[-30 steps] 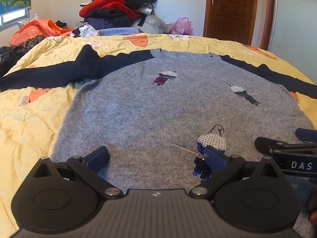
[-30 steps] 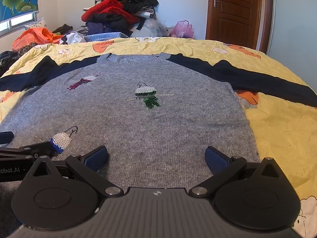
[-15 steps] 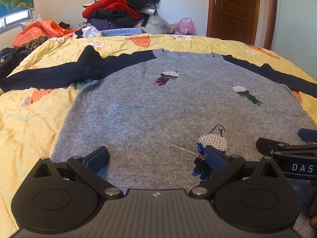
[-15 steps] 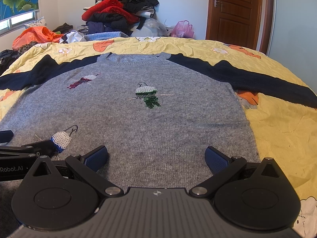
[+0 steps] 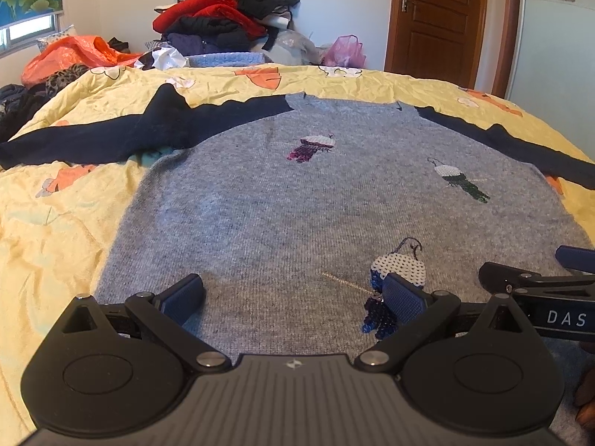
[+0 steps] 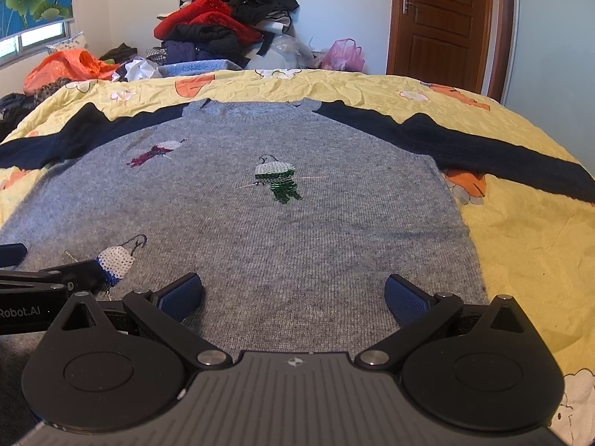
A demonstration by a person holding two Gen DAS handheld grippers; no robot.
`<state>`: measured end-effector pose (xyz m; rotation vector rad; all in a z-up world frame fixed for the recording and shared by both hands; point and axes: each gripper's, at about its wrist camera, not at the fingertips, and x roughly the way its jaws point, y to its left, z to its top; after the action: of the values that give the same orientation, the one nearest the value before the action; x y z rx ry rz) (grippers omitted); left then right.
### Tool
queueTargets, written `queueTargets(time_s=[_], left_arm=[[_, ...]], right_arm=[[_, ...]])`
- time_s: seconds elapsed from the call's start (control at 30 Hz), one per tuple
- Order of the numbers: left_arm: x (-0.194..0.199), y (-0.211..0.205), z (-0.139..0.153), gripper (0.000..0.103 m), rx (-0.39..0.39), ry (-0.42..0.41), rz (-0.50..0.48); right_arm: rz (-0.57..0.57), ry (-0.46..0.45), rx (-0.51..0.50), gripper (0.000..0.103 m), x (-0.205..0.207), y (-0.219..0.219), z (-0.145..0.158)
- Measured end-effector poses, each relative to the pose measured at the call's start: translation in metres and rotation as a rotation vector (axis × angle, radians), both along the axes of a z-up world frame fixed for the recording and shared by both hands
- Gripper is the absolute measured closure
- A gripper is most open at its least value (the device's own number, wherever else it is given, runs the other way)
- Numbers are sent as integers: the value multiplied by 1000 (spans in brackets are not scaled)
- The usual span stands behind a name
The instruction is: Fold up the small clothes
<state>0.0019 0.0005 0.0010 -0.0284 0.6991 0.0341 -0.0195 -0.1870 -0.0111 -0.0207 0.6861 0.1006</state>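
A grey knit sweater [image 5: 297, 200] [image 6: 260, 223] with dark navy sleeves [image 5: 111, 137] [image 6: 483, 148] and sequin motifs lies flat, front up, on the yellow bedspread. Both sleeves are spread out to the sides. My left gripper [image 5: 293, 297] hovers open over the hem on the sweater's left half, nothing between its blue pads. My right gripper [image 6: 293, 293] is open over the hem's right half, also empty. Each gripper shows at the edge of the other's view: the right one [image 5: 539, 282], the left one [image 6: 44, 278].
The yellow flowered bedspread [image 5: 55, 223] [image 6: 520, 241] stretches around the sweater. A heap of red and black clothes [image 5: 227, 15] and an orange bag [image 5: 74, 52] sit beyond the far edge. A pink bag [image 6: 342, 54] and a wooden door [image 6: 442, 22] stand at the back right.
Both views have risen slightly and the far wall and clothes pile sit a bit higher in frame. The sweater has not moved and both grippers stay open.
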Motion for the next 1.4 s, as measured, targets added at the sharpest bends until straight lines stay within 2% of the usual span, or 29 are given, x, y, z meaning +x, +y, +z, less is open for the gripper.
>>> queueTargets(time_s=[1.17, 1.33, 1.4], left_arm=[[1, -3, 0, 0, -4, 0, -2], [1, -3, 0, 0, -4, 0, -2], [1, -3, 0, 0, -3, 0, -2]], right_arm=[[1, -1, 1, 0, 0, 0, 0], [88, 25, 73, 1, 5, -18, 11], [104, -42, 150, 0, 5, -40, 29]])
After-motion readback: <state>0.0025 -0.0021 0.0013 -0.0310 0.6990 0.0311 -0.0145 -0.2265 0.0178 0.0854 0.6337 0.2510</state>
